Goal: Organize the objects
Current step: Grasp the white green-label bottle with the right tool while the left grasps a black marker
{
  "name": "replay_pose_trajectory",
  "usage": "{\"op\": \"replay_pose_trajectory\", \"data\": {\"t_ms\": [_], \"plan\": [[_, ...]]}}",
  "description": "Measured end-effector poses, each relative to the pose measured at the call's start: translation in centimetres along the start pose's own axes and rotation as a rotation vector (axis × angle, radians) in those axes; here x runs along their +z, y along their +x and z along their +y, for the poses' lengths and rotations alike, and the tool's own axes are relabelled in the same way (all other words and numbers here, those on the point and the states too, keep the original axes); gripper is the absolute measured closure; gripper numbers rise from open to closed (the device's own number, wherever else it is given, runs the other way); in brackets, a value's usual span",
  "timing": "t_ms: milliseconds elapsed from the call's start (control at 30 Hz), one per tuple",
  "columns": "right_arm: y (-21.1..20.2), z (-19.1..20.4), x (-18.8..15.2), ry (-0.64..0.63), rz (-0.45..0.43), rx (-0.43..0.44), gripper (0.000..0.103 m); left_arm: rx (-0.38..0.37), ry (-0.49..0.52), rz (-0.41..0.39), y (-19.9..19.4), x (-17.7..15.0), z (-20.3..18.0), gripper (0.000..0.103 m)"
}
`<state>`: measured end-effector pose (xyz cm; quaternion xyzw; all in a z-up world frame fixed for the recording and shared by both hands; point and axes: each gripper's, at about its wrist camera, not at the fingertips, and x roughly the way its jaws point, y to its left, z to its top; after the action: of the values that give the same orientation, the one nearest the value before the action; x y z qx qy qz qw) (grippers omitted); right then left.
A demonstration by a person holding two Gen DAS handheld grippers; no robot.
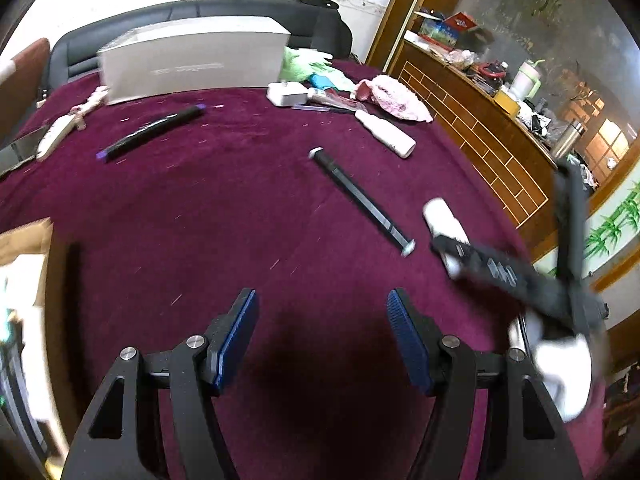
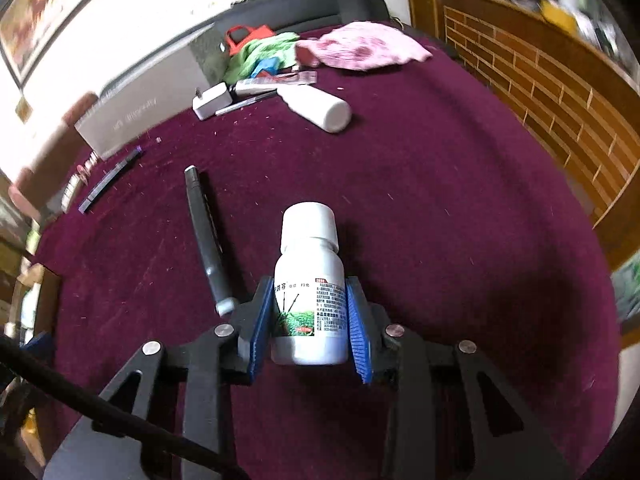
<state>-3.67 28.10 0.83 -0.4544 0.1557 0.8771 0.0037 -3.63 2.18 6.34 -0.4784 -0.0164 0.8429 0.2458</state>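
Observation:
My right gripper (image 2: 310, 292) is shut on a small white labelled bottle (image 2: 310, 276), held just above the maroon cloth (image 2: 440, 200). In the left wrist view the same bottle (image 1: 442, 216) and right gripper (image 1: 452, 246) show blurred at the right. My left gripper (image 1: 322, 300) is open and empty over the cloth (image 1: 240, 200). A black pen with silver ends (image 1: 360, 200) lies ahead of it and left of the bottle (image 2: 206, 236). A black marker with purple ends (image 1: 154, 130) lies at the far left.
A grey box (image 1: 192, 60) stands at the back. A white bottle lying down (image 2: 316, 106), a white charger (image 2: 212, 100), pink cloth (image 2: 360, 46) and green cloth (image 2: 260, 54) lie at the far side. A cardboard box (image 1: 28, 264) is at the left.

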Motion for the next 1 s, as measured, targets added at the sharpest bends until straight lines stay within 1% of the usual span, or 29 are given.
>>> {"op": "replay_pose_trajectory", "data": {"t_ms": [67, 167, 267, 333, 400, 433, 467, 500, 533, 567, 600, 633, 667, 733, 833, 933, 1000], "plan": [[-0.5, -1.2, -0.5, 0.042, -0.023, 0.054, 0.071, 0.017, -0.009, 0.027, 2.5, 1.7, -1.0, 0.043], [-0.6, -2.5, -0.7, 0.109, -0.046, 0.136, 0.071, 0.059, -0.002, 0.035, 5.3, 3.7, -2.1, 0.043], [-0.6, -2.6, -0.7, 0.115, -0.051, 0.152, 0.071, 0.141, 0.038, 0.019, 7.9, 5.4, -3.7, 0.043], [-0.6, -2.4, -0.8, 0.108, -0.055, 0.148, 0.071, 0.193, 0.075, 0.028, 10.0, 6.3, -4.7, 0.043], [-0.6, -2.3, -0.6, 0.103, -0.055, 0.144, 0.071, 0.239, 0.118, 0.052, 11.6, 6.5, -5.5, 0.043], [-0.5, -2.4, -0.6, 0.104, -0.054, 0.144, 0.071, 0.261, 0.141, 0.059, 12.1, 6.5, -5.7, 0.041], [-0.5, -2.4, -0.6, 0.106, -0.054, 0.146, 0.071, 0.276, 0.171, 0.034, 12.1, 6.3, -6.0, 0.041], [-0.6, -2.6, -0.7, 0.109, -0.052, 0.148, 0.071, 0.288, 0.211, 0.032, 12.1, 6.1, -6.2, 0.041], [-0.6, -2.6, -0.7, 0.111, -0.051, 0.149, 0.071, 0.289, 0.243, 0.031, 11.9, 5.8, -6.3, 0.046], [-0.6, -2.6, -0.7, 0.115, -0.050, 0.152, 0.071, 0.280, 0.270, 0.037, 11.7, 5.6, -6.3, 0.060], [-0.6, -2.7, -0.7, 0.118, -0.049, 0.155, 0.071, 0.265, 0.293, 0.046, 11.2, 5.2, -6.0, 0.068], [-0.6, -2.7, -0.7, 0.119, -0.049, 0.155, 0.071, 0.259, 0.303, 0.055, 10.9, 4.9, -5.7, 0.080], [-0.6, -2.7, -0.7, 0.119, -0.050, 0.153, 0.071, 0.257, 0.311, 0.068, 10.5, 4.7, -5.3, 0.087], [-0.5, -2.6, -0.7, 0.116, -0.051, 0.148, 0.071, 0.254, 0.316, 0.086, 9.7, 4.3, -4.3, 0.090], [-0.6, -2.3, -0.8, 0.106, -0.058, 0.134, 0.071, 0.262, 0.317, 0.094, 8.6, 3.2, -2.9, 0.090], [-0.6, -2.0, -0.9, 0.087, -0.067, 0.115, 0.071, 0.280, 0.339, 0.076, 8.4, 3.0, -3.1, 0.089], [-0.6, -1.8, -0.9, 0.072, -0.072, 0.099, 0.071, 0.310, 0.375, 0.052, 8.8, 3.0, -3.8, 0.088]]}}
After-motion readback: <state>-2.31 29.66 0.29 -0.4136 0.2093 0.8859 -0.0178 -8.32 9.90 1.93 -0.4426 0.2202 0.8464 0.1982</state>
